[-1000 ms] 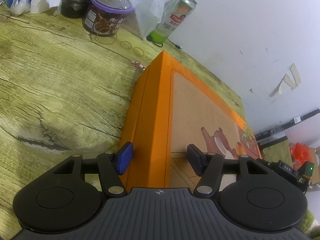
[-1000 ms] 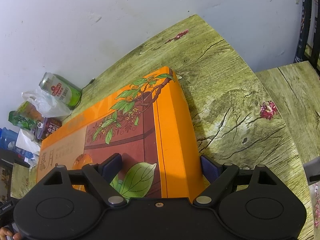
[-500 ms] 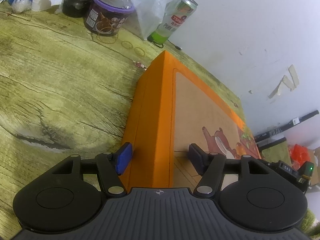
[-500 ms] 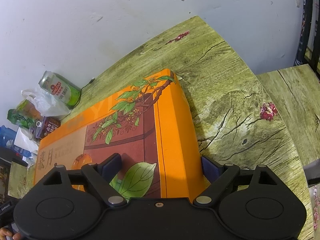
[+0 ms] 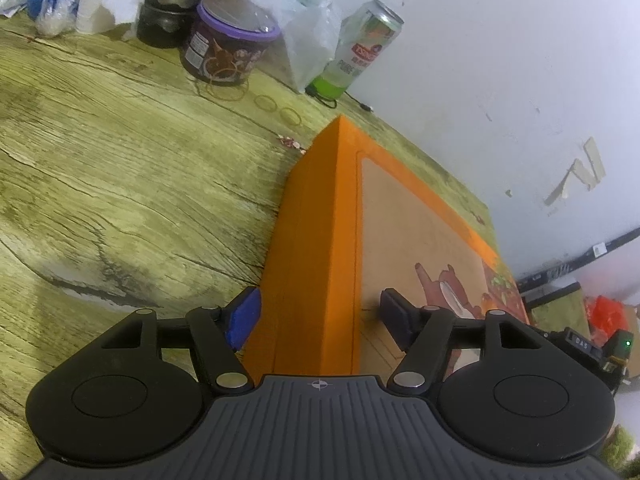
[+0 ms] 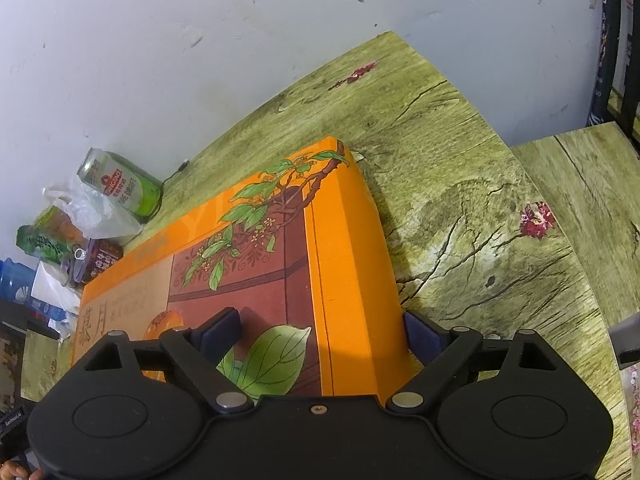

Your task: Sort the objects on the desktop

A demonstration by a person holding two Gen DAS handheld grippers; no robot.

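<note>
A flat orange gift box with a leaf and branch print lies on the green wood-grain table. My left gripper straddles its left edge. The blue pad stands just off the side wall and the other pad hovers over the lid. My right gripper straddles the box's right edge, one pad over the lid and one beside the side wall with a thin gap. Both grippers are open with the box edge between their jaws.
At the back by the white wall stand a green beer can, a purple-lidded cup, a dark jar, a plastic bag and loose rubber bands. A second table adjoins on the right.
The jaws of both grippers have spread a little wider around the box's edges, and the left blue pad has drawn off the side wall. The box and both hands stay put.
</note>
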